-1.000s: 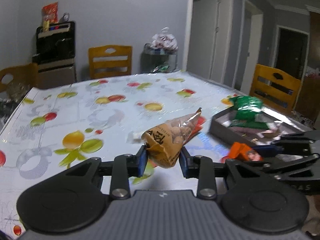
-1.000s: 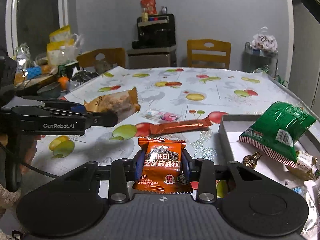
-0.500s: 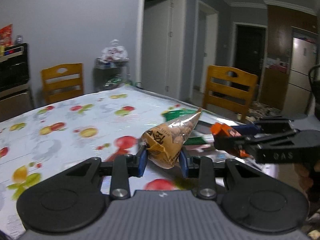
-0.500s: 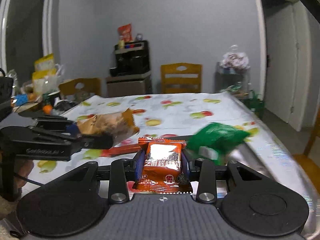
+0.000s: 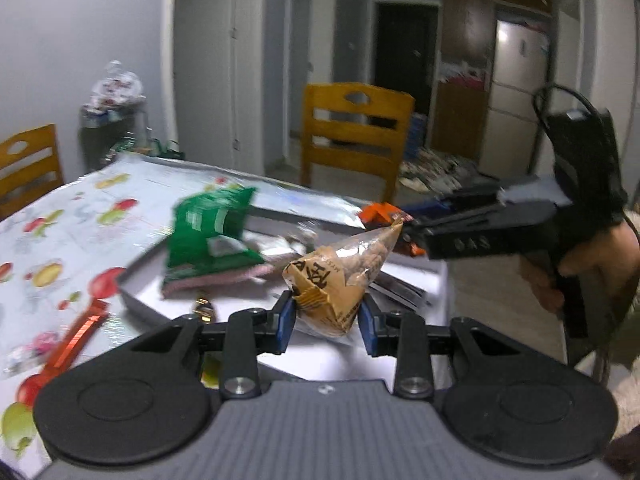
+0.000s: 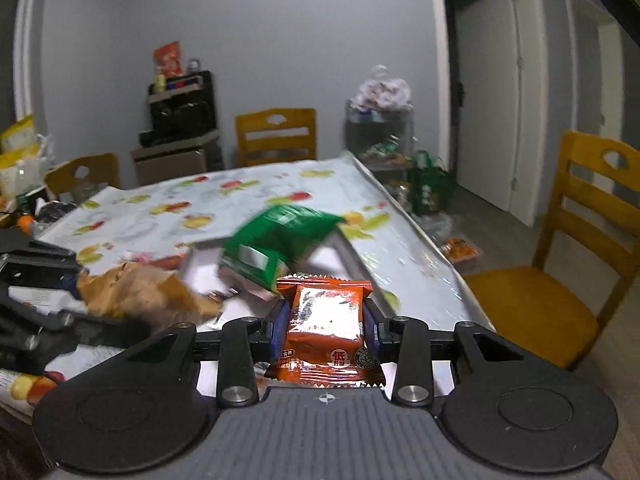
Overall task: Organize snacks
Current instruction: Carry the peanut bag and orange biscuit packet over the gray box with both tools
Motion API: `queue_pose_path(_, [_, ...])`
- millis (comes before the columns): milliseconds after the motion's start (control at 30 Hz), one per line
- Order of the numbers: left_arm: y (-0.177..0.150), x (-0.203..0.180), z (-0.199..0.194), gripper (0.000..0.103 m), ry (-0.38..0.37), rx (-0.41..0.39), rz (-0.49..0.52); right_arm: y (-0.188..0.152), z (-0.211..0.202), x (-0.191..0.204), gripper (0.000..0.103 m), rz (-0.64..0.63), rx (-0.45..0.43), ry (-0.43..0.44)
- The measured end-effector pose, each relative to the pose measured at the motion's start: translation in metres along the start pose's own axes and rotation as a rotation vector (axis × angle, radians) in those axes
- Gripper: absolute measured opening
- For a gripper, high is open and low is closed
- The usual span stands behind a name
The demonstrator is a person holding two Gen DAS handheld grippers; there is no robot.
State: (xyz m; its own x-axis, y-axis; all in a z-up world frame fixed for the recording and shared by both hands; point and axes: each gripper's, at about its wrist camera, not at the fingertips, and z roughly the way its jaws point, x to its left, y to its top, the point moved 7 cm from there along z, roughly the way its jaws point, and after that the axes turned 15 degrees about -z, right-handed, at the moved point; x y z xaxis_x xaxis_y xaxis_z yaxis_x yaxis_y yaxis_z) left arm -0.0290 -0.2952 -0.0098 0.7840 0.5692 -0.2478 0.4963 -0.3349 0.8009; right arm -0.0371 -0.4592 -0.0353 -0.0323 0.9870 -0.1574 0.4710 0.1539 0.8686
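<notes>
Both jaws hold snacks: the left gripper (image 5: 327, 322) pinches a tan nut bag (image 5: 340, 276), the right gripper (image 6: 325, 330) an orange packet (image 6: 326, 322). The tray (image 5: 138, 270) lies just ahead and below both, its long axis running away from the tabletop's (image 6: 280, 188) near edge.

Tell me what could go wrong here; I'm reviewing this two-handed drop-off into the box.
1. The left gripper pinches the brown nut bag only at its crumpled base, so the bag might slip or swing out.
2. The right gripper, shut on the orange packet, hangs close beside it over the box; the two could collide.
3. The green bag fills the box's far end, so dropped packets could spill out.
</notes>
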Motion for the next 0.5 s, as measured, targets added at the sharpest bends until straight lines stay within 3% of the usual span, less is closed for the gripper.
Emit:
queue_pose_path(200, [-0.013,-0.012,0.024,0.031,-0.043,0.083,0.02,-0.017,0.003,-0.005,0.039,-0.006,0.041,0.007])
queue_pose_path(500, [-0.025,-0.006,0.052,0.031,-0.029,0.15,0.002,-0.028,0.016,-0.003,0.039,-0.002,0.102,0.026])
